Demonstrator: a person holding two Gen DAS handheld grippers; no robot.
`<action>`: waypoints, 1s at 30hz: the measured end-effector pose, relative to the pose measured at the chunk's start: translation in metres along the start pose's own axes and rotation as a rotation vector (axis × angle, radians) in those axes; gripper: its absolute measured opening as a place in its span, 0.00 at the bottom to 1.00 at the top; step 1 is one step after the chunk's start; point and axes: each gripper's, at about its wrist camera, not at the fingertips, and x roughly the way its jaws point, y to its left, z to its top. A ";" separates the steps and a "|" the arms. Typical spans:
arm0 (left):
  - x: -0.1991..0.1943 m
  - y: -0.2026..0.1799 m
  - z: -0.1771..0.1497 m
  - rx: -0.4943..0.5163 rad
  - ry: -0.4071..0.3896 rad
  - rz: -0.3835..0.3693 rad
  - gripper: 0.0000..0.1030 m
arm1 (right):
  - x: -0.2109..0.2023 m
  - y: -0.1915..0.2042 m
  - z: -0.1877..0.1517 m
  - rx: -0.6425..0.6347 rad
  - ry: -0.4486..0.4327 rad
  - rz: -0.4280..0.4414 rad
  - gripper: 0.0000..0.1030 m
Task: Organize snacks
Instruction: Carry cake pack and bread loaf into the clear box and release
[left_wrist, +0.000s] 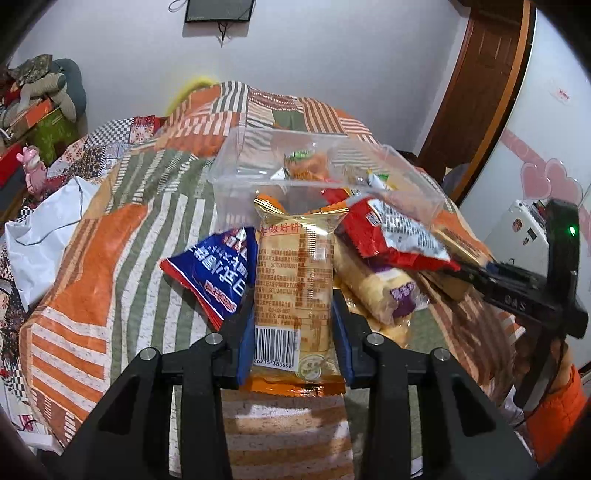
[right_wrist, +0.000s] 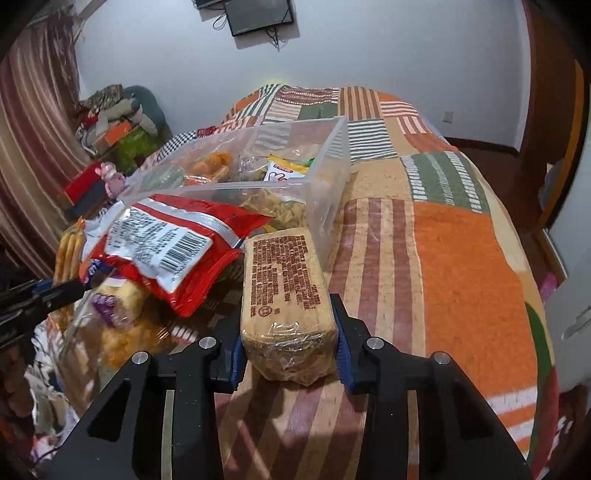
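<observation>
From the left wrist view, the left gripper (left_wrist: 291, 332) is closed on a long orange biscuit pack (left_wrist: 291, 291), its pads pressing both sides near the barcode end. A blue packet (left_wrist: 214, 273) lies left of it, a red packet (left_wrist: 391, 236) to the right, and the clear plastic box (left_wrist: 251, 173) sits just beyond on the bed (left_wrist: 110, 229). I'd lift this pack straight clear of its neighbours before swinging it over the box rim.

From the right wrist view, the right gripper (right_wrist: 288, 332) is clamped on a clear-wrapped cracker block (right_wrist: 284, 288), the box close ahead to the left. Carry it level, and drop it only once past the near wall.
</observation>
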 end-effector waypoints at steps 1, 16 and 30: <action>-0.001 0.000 0.000 -0.002 -0.003 0.000 0.36 | -0.004 0.000 -0.001 0.000 -0.008 -0.007 0.34; -0.004 -0.003 0.040 0.022 -0.085 0.013 0.35 | -0.040 -0.003 0.018 0.009 -0.123 -0.049 0.34; 0.007 -0.002 0.085 0.039 -0.139 0.020 0.36 | -0.037 0.010 0.056 -0.060 -0.218 -0.043 0.34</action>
